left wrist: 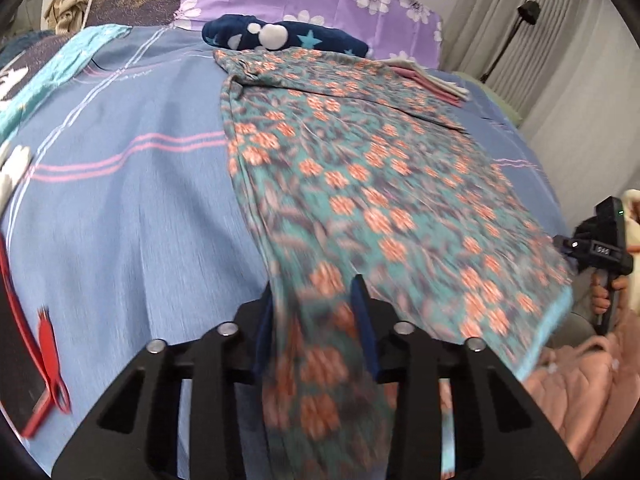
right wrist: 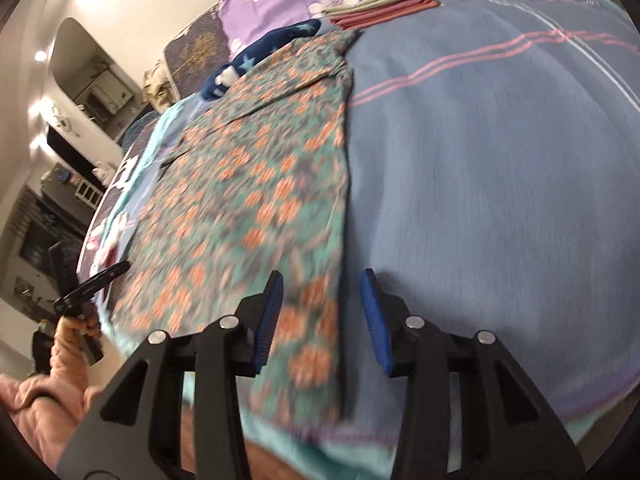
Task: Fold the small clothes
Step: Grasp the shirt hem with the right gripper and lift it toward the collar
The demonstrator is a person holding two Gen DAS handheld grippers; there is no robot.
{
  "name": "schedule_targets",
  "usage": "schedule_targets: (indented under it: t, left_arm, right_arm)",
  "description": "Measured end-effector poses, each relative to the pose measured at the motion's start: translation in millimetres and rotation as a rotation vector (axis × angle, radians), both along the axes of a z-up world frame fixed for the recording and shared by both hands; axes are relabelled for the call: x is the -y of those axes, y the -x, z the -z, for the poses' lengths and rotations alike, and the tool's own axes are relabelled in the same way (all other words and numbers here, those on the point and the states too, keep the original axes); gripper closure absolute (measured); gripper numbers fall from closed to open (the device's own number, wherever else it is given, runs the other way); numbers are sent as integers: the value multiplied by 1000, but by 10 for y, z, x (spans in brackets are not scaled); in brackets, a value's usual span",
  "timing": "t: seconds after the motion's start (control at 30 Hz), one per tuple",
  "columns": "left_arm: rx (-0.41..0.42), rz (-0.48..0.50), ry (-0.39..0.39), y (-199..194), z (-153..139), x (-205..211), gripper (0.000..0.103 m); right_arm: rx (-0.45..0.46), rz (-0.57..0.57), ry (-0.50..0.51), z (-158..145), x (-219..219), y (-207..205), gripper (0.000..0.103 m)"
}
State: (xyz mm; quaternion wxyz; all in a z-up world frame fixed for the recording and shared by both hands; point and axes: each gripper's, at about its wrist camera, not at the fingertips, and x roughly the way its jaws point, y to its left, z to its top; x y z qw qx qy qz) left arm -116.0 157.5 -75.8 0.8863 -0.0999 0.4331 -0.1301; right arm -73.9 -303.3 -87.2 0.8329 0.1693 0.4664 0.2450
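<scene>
Both grippers lift the floral garment (left wrist: 360,184) by its near hem: left gripper (left wrist: 316,300) jaws clamped on it, right gripper (right wrist: 322,300) jaws apart around its corner; next it likely must close before folding.

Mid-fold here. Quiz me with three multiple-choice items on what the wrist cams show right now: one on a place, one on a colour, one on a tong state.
1. Where is the floral garment lying?
A. on the blue striped bedsheet
B. on a chair
C. on the floor

2. What colour are its flowers?
A. yellow
B. orange
C. white

3. How do the left tongs stand?
A. spread wide above bare sheet
B. out of view
C. fabric running between the fingers

Answers:
1 A, the garment is spread across the sheet, below the navy star-print item.
2 B, orange blooms on a teal ground.
3 C, the garment's near end passes between the fingers; the right tongs stand open over its edge.
</scene>
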Motion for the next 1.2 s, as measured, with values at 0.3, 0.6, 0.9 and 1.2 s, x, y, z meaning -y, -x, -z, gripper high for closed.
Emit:
schedule_targets:
  t: [0.3,0.6,0.9,1.2]
  left_arm:
    - [35,13,20,-96,78,93,61]
    - [36,-12,57,20,88,25,66]
    - [129,16,130,-111,-95,139,99]
    - [433,64,220,186,-1105,317,100]
  right_arm:
    - [-18,-30,-149,114,-34,-265,55]
    - [-26,-89,-114,80,-22,-102,55]
    - [-30,-39,-281,11,-117,-444,99]
    - [300,-46,-397,-1142,278,-102,100]
